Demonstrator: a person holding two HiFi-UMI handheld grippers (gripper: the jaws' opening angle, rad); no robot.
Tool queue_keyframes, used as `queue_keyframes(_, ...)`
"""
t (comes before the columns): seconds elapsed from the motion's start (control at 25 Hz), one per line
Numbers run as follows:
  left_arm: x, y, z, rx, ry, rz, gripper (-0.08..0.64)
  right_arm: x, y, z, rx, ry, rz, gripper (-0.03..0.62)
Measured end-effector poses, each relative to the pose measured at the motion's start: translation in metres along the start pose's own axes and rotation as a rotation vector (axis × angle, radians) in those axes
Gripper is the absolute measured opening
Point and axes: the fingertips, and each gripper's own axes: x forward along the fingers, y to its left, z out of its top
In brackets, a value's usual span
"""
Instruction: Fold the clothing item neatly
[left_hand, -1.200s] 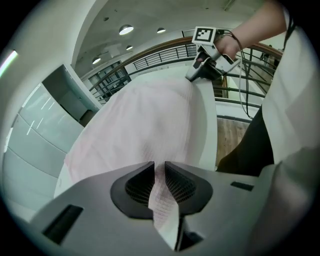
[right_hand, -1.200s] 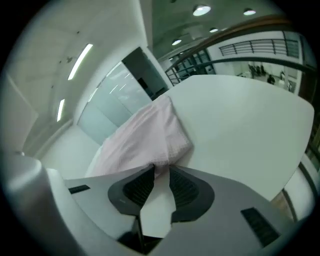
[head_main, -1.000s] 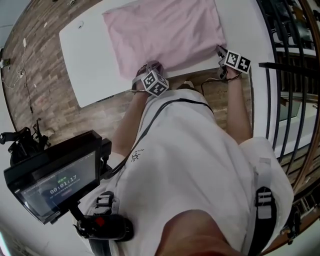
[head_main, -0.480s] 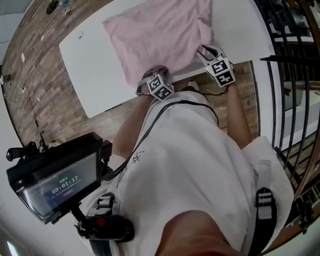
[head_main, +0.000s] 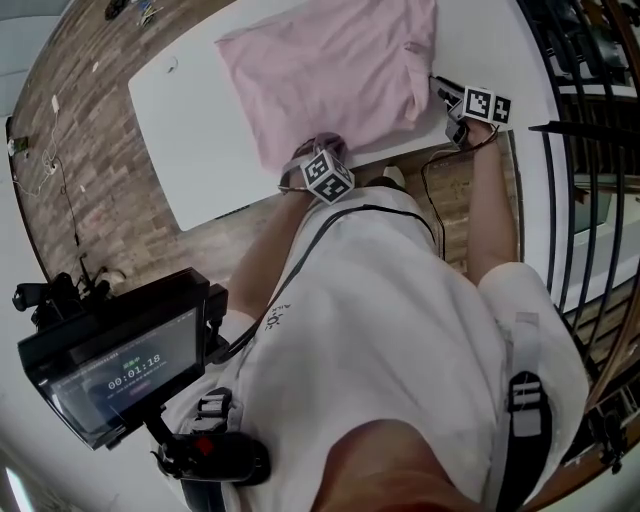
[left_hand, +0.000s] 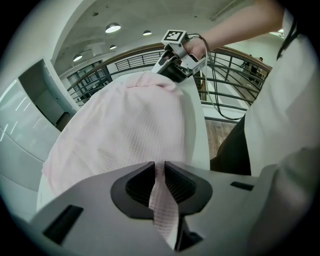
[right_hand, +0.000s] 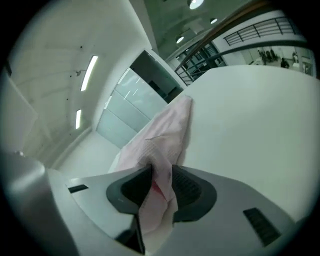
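Observation:
A pink garment (head_main: 330, 70) lies spread on the white table (head_main: 190, 120). My left gripper (head_main: 312, 152) is at its near edge, shut on a thin pinch of the hem (left_hand: 159, 172). At the garment's right edge, my right gripper (head_main: 438, 90) has its jaws wider apart than a moment ago, having just been opening. A thick bunch of pink cloth (right_hand: 165, 125) fills the gap and touches both pads (right_hand: 161, 182). From there a raised ridge of fabric runs away over the table (right_hand: 250, 115). The left gripper view shows the right gripper (left_hand: 162, 70) at the garment's far end.
A black railing (head_main: 570, 150) runs along the table's right side. Brick-pattern floor (head_main: 90, 150) lies to the left and in front. A black device with a screen (head_main: 110, 370) hangs at the person's left side. A cable (head_main: 428, 190) trails from the right gripper.
The right gripper swung inward over the garment with its corner, then came back out to the right edge, leaving a raised wrinkle there. The left gripper has kept its place at the near hem.

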Motion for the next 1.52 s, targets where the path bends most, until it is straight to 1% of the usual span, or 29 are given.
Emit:
queue_keyframes(0.04,0.0,0.001,-0.001,-0.002,0.001,0.001,0.046,0.005,0.009,-0.002,-0.006,0.015,0.034,0.103)
queue_keyframes(0.08,0.0,0.001,-0.002,-0.005,0.002,0.002,0.046,0.008,0.018,-0.004,-0.039,0.029,0.052,0.018)
queue_keyframes(0.12,0.0,0.001,-0.002,-0.006,0.003,0.001,0.046,0.01,0.026,-0.006,-0.092,0.038,0.051,0.009)
queue_keyframes(0.16,0.0,0.0,-0.002,-0.007,0.005,-0.001,0.046,0.008,0.031,-0.006,-0.158,0.04,0.032,0.009)
queue_keyframes(0.2,0.0,0.0,-0.002,-0.007,0.006,-0.005,0.046,0.004,0.035,-0.005,-0.226,0.032,0.0,0.009)
queue_keyframes(0.28,-0.001,-0.001,-0.001,-0.012,0.008,-0.012,0.046,-0.014,0.041,0.003,-0.346,-0.015,-0.093,0.009)
queue_keyframes(0.36,-0.001,-0.001,-0.001,-0.016,0.008,-0.01,0.046,-0.043,0.04,0.011,-0.441,-0.063,-0.219,0.009)
queue_keyframes(0.4,-0.001,-0.001,-0.002,-0.015,0.009,-0.006,0.046,-0.058,0.038,0.011,-0.495,-0.062,-0.289,0.009)
queue_keyframes(0.44,0.0,0.0,-0.002,-0.013,0.009,-0.002,0.046,-0.072,0.035,0.007,-0.562,-0.039,-0.359,0.009)
queue_keyframes(0.52,0.001,0.001,-0.002,-0.007,0.01,0.004,0.046,-0.091,0.027,-0.01,-0.692,0.059,-0.475,0.009)
queue_keyframes(0.56,0.001,0.002,-0.002,-0.005,0.01,0.004,0.046,-0.096,0.02,-0.022,-0.717,0.119,-0.51,0.009)
queue_keyframes(0.64,-0.001,0.002,-0.002,-0.016,0.011,0.001,0.046,-0.099,-0.008,-0.05,-0.674,0.245,-0.565,0.025)
queue_keyframes(0.68,-0.001,0.003,-0.002,-0.028,0.01,0.001,0.046,-0.103,-0.025,-0.061,-0.653,0.301,-0.61,0.025)
queue_keyframes(0.72,0.0,0.003,-0.002,-0.041,0.008,0.002,0.045,-0.11,-0.039,-0.065,-0.654,0.341,-0.661,0.025)
queue_keyframes(0.76,0.0,0.003,-0.002,-0.052,0.005,0.001,0.046,-0.118,-0.049,-0.064,-0.668,0.357,-0.698,0.023)
queue_keyframes(0.8,0.0,0.004,-0.002,-0.056,0.005,0.002,0.046,-0.123,-0.051,-0.059,-0.676,0.337,-0.703,0.023)
queue_keyframes(0.84,-0.001,0.006,-0.002,-0.054,0.005,0.008,0.046,-0.124,-0.047,-0.051,-0.672,0.284,-0.673,0.023)
queue_keyframes(0.92,-0.008,0.01,0.001,-0.046,-0.012,0.044,0.046,-0.114,-0.024,-0.036,-0.654,0.137,-0.546,0.023)
queue_keyframes(0.96,-0.013,0.014,0.004,-0.048,-0.031,0.072,0.046,-0.105,-0.011,-0.031,-0.656,0.085,-0.483,0.023)
queue_keyframes(1.0,-0.018,0.018,0.007,-0.056,-0.049,0.102,0.046,-0.095,-0.002,-0.028,-0.671,0.063,-0.44,0.023)
queue_keyframes(1.04,-0.022,0.022,0.008,-0.067,-0.061,0.129,0.046,-0.084,0.004,-0.028,-0.699,0.069,-0.418,0.023)
queue_keyframes(1.12,-0.024,0.03,0.004,-0.085,-0.055,0.163,0.046,-0.062,0.0,-0.035,-0.766,0.139,-0.421,0.023)
queue_keyframes(1.24,-0.012,0.036,-0.014,-0.105,-0.006,0.164,0.046,-0.045,-0.015,-0.044,-0.851,0.239,-0.457,0.023)
queue_keyframes(1.28,-0.008,0.038,-0.019,-0.127,-0.004,0.157,0.046,-0.042,-0.018,-0.044,-0.875,0.25,-0.463,0.023)
queue_keyframes(1.4,-0.007,0.042,-0.026,-0.226,-0.028,0.149,0.046,-0.038,-0.018,-0.041,-0.92,0.261,-0.472,0.021)
queue_keyframes(1.52,-0.007,0.042,-0.028,-0.257,-0.042,0.173,0.044,-0.037,-0.019,-0.044,-0.929,0.27,-0.476,0.008)
